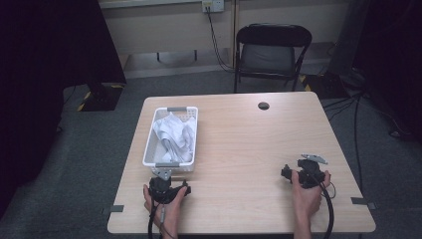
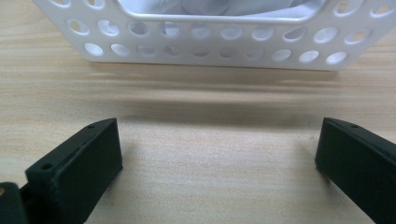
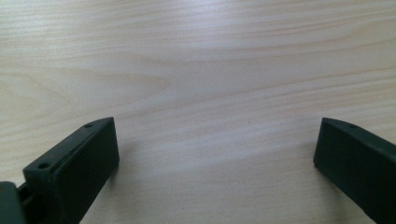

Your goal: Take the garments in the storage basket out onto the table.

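Grey carpet floor, dark curtains at both sides, one black folding chair (image 1: 271,50) behind one square tabletop (image 1: 249,149) of pale wood grain, smooth, with one round cable hole (image 1: 263,105) near its far edge.

One white plastic basket (image 1: 170,137), rectangular, walls pierced with rows of oval holes, two grey handles at its short ends. It stands on the left part of the tabletop, long side running away from the person. Crumpled white cloth (image 1: 174,132) lies inside, soft folds, count of pieces cannot be told.

Two grippers, black, each held in one hand. Left gripper (image 1: 166,185) sits just in front of the basket's near end, not touching it; in the left gripper view its two blocky fingers (image 2: 79,163) stand wide apart over bare wood. Right gripper (image 1: 303,172) rests well apart at the right side; its fingers (image 3: 77,163) likewise stand wide apart, nothing between them.
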{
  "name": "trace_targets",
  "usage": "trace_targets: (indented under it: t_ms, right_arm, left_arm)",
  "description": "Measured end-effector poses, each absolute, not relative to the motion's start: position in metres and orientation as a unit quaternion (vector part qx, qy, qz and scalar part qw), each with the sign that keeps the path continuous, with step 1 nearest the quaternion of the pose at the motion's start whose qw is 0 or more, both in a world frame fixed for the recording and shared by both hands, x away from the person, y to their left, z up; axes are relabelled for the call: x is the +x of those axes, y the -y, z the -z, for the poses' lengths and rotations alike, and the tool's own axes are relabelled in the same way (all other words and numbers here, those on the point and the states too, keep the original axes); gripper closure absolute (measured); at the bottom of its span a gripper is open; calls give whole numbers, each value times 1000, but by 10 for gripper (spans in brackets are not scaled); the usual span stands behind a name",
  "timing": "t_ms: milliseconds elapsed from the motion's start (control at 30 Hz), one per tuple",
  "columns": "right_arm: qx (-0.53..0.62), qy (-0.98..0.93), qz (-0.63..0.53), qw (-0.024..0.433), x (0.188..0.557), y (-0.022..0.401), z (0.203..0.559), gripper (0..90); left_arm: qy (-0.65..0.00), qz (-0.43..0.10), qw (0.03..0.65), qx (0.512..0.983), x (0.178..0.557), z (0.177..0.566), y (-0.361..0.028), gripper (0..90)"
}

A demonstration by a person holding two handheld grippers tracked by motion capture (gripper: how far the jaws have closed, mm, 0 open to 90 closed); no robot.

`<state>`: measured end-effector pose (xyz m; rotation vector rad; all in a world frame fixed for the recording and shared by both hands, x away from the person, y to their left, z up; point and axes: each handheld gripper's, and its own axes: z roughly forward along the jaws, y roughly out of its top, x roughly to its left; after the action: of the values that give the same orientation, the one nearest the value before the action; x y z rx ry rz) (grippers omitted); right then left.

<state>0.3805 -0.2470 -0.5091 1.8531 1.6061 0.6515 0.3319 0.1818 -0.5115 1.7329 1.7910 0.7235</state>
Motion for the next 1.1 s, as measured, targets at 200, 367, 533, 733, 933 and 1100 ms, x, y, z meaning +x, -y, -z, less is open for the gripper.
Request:
trace_targets:
  t_ms: [200,367,533,733,933,1100]
  right_arm:
    - [697,-604,-245,298,381,247,509,0]
    - [697,-604,-245,298,381,247,509,0]
    - [697,-604,-245,298,381,247,509,0]
    - [697,-604,-245,298,381,247,509,0]
    - [697,-604,-245,298,381,247,509,0]
    - [697,-604,-245,298,381,247,509,0]
  left_arm:
    - [-665,-268,270,643,332,511,-182,2]
    - [-667,-268,270,641,332,511,-181,4]
    - [-671,-270,273,634,332,511,-183,4]
    - [-667,-274,288,630,330,510,-183,3]
    - [-662,-279,312,622,326,505,-188,4]
    - [-652,-286,323,623,325,498,-187,4]
